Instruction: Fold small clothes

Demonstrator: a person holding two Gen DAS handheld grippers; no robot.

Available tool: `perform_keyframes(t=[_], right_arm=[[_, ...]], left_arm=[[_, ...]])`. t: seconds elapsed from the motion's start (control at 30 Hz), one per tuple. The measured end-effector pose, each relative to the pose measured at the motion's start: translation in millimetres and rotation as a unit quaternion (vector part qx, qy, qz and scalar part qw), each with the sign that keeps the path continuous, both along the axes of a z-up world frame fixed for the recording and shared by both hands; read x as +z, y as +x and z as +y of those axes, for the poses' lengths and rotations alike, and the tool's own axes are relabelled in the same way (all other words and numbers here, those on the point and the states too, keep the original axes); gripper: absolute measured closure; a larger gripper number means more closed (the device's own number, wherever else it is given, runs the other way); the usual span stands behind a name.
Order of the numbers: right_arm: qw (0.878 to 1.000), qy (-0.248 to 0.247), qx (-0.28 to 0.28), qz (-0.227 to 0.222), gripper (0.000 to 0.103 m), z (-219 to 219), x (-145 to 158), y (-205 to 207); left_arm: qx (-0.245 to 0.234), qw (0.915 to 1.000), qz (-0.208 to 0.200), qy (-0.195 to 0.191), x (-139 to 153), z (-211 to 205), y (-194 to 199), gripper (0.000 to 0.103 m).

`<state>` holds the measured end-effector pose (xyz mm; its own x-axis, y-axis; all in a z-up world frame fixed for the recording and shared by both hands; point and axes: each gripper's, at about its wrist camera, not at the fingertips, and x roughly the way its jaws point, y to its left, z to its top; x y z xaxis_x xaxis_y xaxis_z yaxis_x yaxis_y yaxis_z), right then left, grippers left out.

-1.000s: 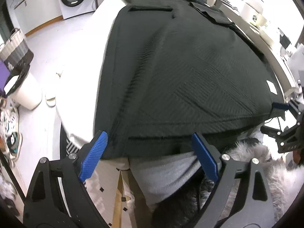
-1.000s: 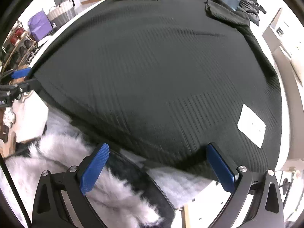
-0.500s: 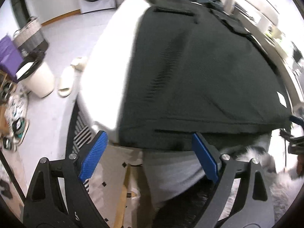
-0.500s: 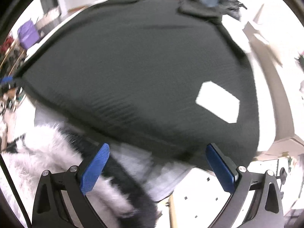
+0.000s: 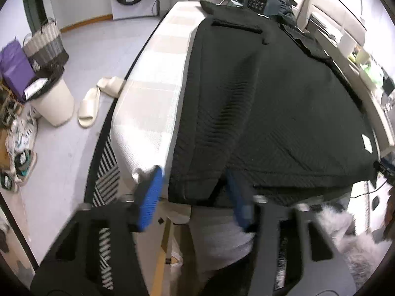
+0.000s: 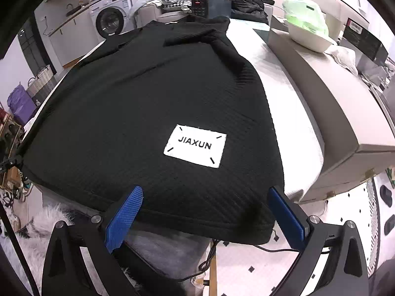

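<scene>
A black ribbed top [image 5: 271, 113] lies spread flat on a white-covered table [image 5: 153, 93], its hem toward me. My left gripper [image 5: 193, 175] sits at the hem's left corner. Its jaws are closing with that corner between the blue pads [image 5: 148, 197], and the cloth puckers beside the right pad. A thin white gap still shows at the left pad. My right gripper [image 6: 205, 192] stands wide open over the hem's right corner, just below the white JIAXUN label [image 6: 195, 148]. The black top [image 6: 148, 103] fills the right wrist view. Each gripper shows at the edge of the other's view: right gripper [image 5: 385, 166], left gripper [image 6: 9, 161].
A black device with a red display [image 6: 200, 6] and dark clothes sit at the table's far end. A beige counter [image 6: 333, 93] with a bowl and green bag runs along the right. Slippers [image 5: 88, 106], a white bin [image 5: 54, 101] and baskets stand on the floor at left.
The left jaws have narrowed around the hem's left corner after sliding toward the table's left edge. The right gripper has moved right along the hem to its right corner.
</scene>
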<state>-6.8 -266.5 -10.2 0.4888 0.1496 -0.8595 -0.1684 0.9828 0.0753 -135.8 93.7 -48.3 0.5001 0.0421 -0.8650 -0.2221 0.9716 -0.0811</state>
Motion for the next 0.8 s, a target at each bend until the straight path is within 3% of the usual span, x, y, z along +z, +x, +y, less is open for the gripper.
perform_keyframes(t=[0.13, 0.4, 0.47, 0.53, 0.8], right_arm=[[1.0, 0.006, 0.005, -0.022, 0.0, -14.0, 5.5, -2.3], [0.994, 0.089, -0.059, 0.001, 0.001, -77.4, 2.9, -15.9], [0.989, 0.126, -0.067, 0.023, 0.007, -89.7, -4.4, -21.9], [0.985, 0.157, -0.059, 0.052, 0.023, -90.1, -13.1, -22.7], [0.959, 0.253, -0.052, 0.114, 0.029, -80.6, -39.0, -26.2]], left_arm=[[-0.007, 0.9998, -0.016, 0.008, 8.8, 0.6, -1.6, 0.091], [-0.004, 0.9994, -0.032, 0.01, 21.2, 2.8, -12.0, 0.091], [0.002, 0.9997, -0.024, 0.002, 16.8, 3.9, -13.0, 0.091], [0.009, 0.9998, -0.019, -0.006, 11.7, 6.2, -12.1, 0.091], [0.017, 0.9995, -0.02, -0.018, 5.7, 9.5, -12.6, 0.091]])
